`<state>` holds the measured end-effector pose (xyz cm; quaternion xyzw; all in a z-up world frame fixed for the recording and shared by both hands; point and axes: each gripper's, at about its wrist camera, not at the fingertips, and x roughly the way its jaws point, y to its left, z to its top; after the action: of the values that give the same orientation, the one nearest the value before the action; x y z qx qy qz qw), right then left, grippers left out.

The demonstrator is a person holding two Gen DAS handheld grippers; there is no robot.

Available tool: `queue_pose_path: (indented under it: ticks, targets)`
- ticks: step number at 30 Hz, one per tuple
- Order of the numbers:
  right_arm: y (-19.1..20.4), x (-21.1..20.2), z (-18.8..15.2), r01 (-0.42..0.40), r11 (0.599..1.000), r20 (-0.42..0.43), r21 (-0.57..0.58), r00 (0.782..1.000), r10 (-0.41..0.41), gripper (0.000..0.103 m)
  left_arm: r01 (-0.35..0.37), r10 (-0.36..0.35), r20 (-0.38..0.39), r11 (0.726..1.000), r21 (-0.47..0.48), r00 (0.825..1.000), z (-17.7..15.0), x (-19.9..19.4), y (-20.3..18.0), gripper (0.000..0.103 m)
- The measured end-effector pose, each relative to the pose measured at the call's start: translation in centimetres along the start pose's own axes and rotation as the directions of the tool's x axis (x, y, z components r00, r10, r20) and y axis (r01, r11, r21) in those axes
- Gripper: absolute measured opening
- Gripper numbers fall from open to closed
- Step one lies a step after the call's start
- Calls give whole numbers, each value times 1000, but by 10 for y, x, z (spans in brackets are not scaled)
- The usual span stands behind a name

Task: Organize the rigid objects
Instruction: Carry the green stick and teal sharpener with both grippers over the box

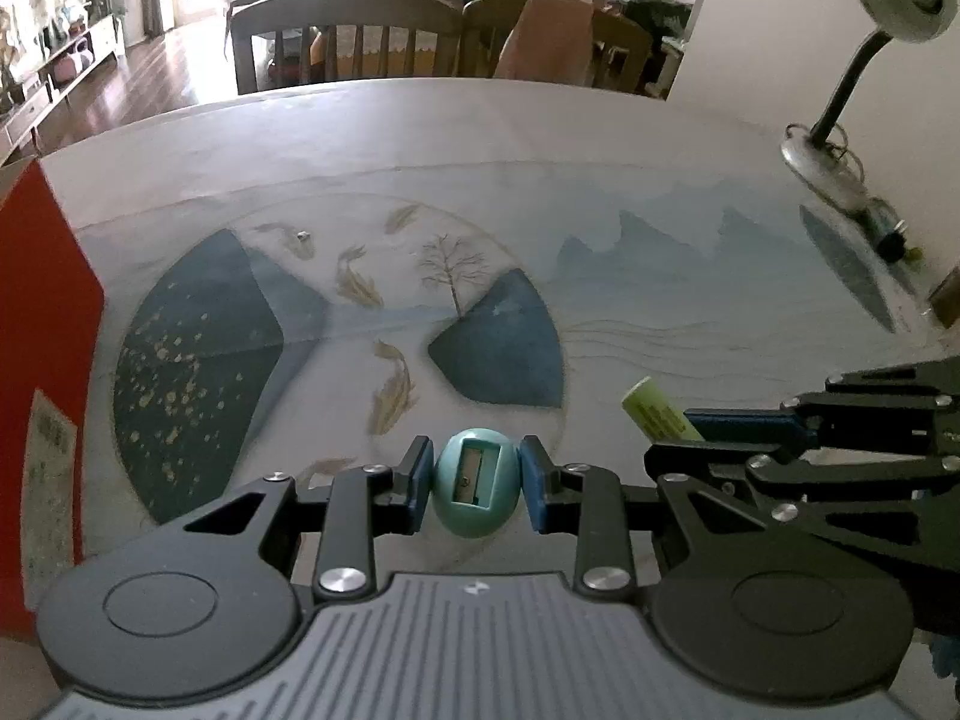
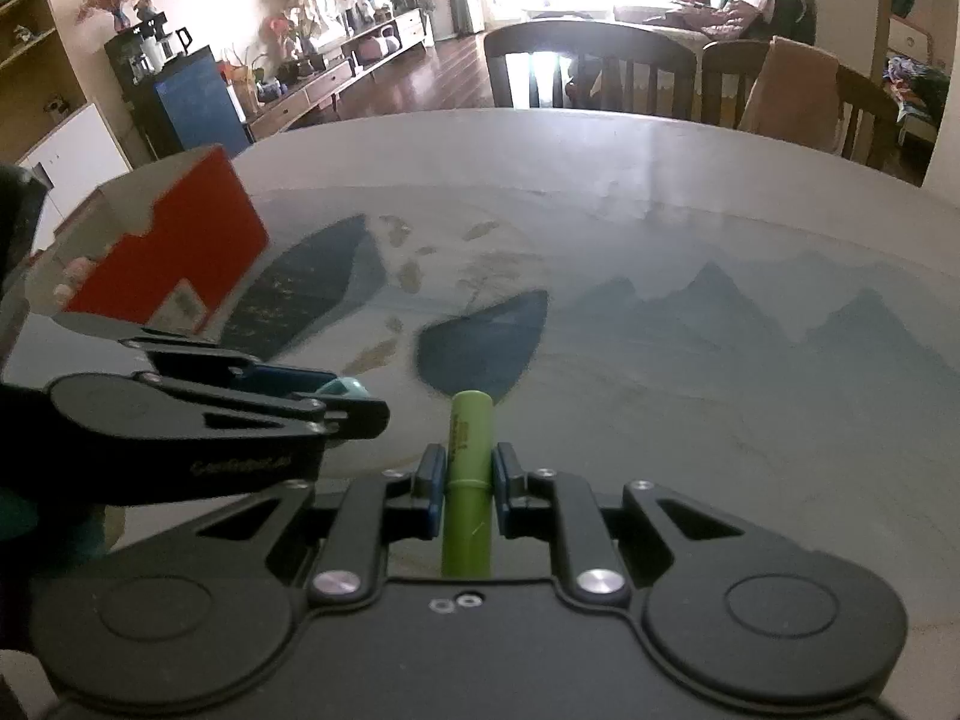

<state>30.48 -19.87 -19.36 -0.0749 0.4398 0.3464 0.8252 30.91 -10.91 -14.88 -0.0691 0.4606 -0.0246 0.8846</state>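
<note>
Left tool gripped a teal egg-shaped plastic pencil sharpener, clamped across its middle. Right tool gripped a lime-green cylindrical stick lengthwise, tip poking forward. Both were held above the counter and its painted landscape mat, right of the red open-topped cardboard box. Judgement: carry each over the box opening, keep squeeze firm, lower inside before letting go; the rounded sharpener could slip.

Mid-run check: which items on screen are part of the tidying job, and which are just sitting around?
In the job:
- teal sharpener, clamped in left gripper
- green tube, clamped in right gripper
- red box, open at the table's left

Lying about:
- desk lamp
- chairs
- printed table mat
</note>
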Motion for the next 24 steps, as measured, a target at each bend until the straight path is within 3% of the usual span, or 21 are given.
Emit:
queue_pose_path:
  ticks: [12, 24]
  targets:
    - [44, -51, 6, 31, 999, 63, 23, 997, -32, 15, 44, -42, 61, 999, -27, 997, -3, -68, 17, 31]
    - [112, -79, 22, 29, 999, 138, 17, 990, -31, 15, 67, -57, 153, 996, -60, 987, -9, -141, 72, 31]
